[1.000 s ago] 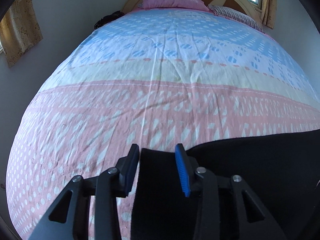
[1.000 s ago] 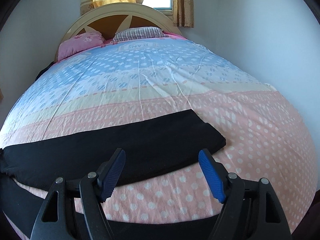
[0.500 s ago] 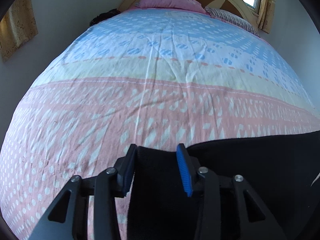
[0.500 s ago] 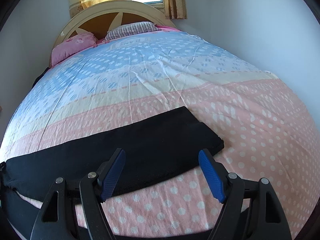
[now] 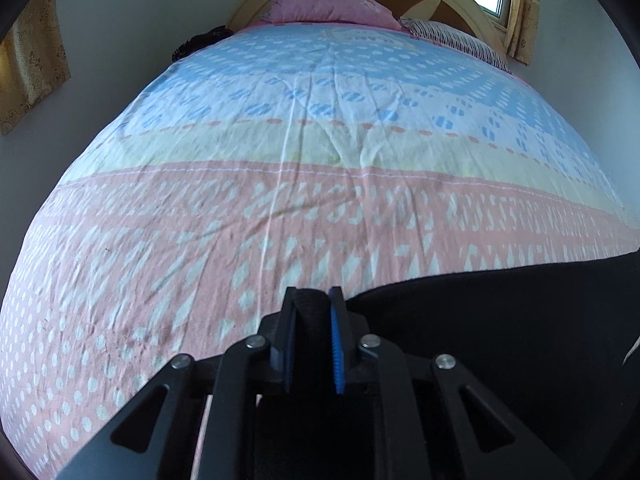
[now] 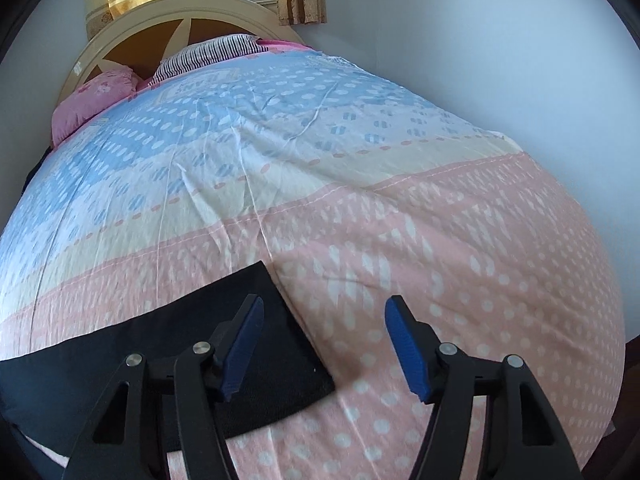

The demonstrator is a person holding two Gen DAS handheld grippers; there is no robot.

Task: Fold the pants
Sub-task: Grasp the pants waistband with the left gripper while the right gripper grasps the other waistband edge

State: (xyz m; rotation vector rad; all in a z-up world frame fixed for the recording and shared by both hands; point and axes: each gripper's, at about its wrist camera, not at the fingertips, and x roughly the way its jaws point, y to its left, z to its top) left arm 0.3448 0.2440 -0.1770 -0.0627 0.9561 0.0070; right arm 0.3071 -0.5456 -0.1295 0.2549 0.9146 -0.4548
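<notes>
Black pants [image 5: 500,320] lie across the near part of the bed. In the left wrist view my left gripper [image 5: 312,312] is shut on the left end of the pants, with black cloth pinched between its blue pads. In the right wrist view the pants [image 6: 168,352] end in a squared edge at the lower middle. My right gripper [image 6: 324,320] is open and empty, low over that end, its left finger above the cloth and its right finger over bare bedsheet.
The bed has a pink, yellow and blue patterned sheet [image 5: 320,140]. A pink pillow [image 5: 332,4] and a striped pillow [image 6: 208,52] lie by the curved headboard [image 6: 160,20]. A wall [image 6: 500,60] runs close along the bed's right side.
My left gripper has closed on the pants' end. My right gripper has moved right and closer to the pants' other end and stays open.
</notes>
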